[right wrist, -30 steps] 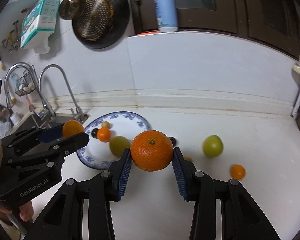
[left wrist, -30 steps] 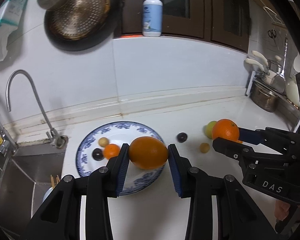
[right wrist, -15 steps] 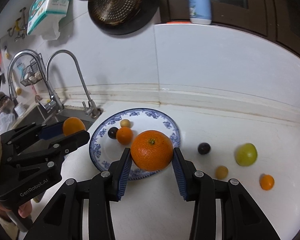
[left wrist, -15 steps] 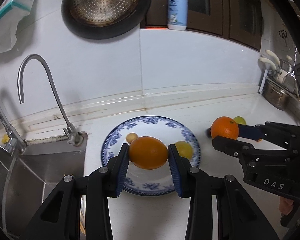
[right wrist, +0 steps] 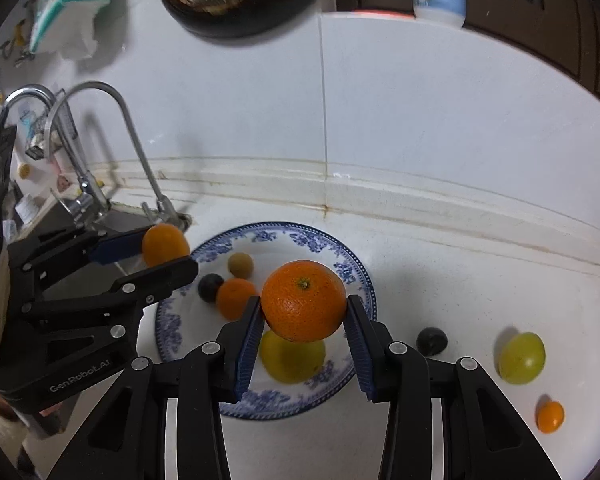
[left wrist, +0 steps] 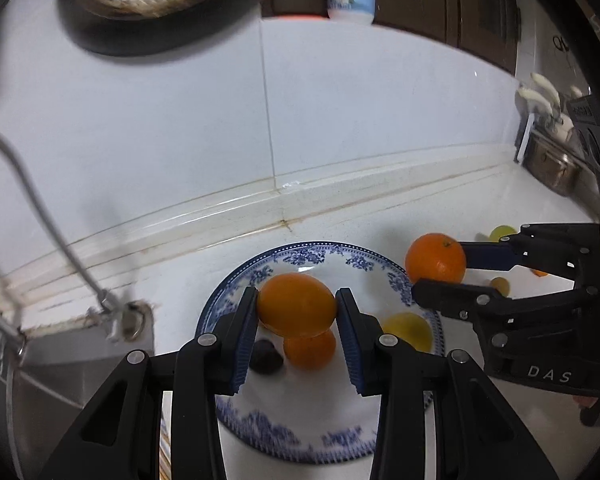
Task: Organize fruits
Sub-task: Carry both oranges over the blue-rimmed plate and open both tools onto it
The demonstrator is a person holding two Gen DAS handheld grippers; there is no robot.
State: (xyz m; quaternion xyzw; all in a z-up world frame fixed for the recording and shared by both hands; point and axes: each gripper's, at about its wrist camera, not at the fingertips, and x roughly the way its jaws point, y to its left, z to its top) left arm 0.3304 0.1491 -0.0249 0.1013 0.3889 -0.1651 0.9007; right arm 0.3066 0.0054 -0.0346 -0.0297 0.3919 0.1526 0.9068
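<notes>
My left gripper (left wrist: 297, 307) is shut on a smooth orange (left wrist: 297, 305) and holds it above the blue-patterned plate (left wrist: 312, 258). On the plate lie a small orange (left wrist: 310, 349), a dark plum (left wrist: 265, 356) and a yellow-green fruit (left wrist: 408, 330). My right gripper (right wrist: 303, 308) is shut on a dimpled orange (right wrist: 303, 301) above the plate's right half (right wrist: 352, 264). In the right wrist view the plate also holds a small tan fruit (right wrist: 240, 265). The left gripper (right wrist: 168, 245) shows at the plate's left edge.
On the white counter to the right of the plate lie a dark plum (right wrist: 431, 341), a green fruit (right wrist: 522, 357) and a small orange (right wrist: 550, 416). A sink with a faucet (right wrist: 132, 148) is on the left. A tiled wall rises behind.
Both grippers have moved left and forward over the plate, each still holding its orange. The plate fruits now lie directly under the fingers.
</notes>
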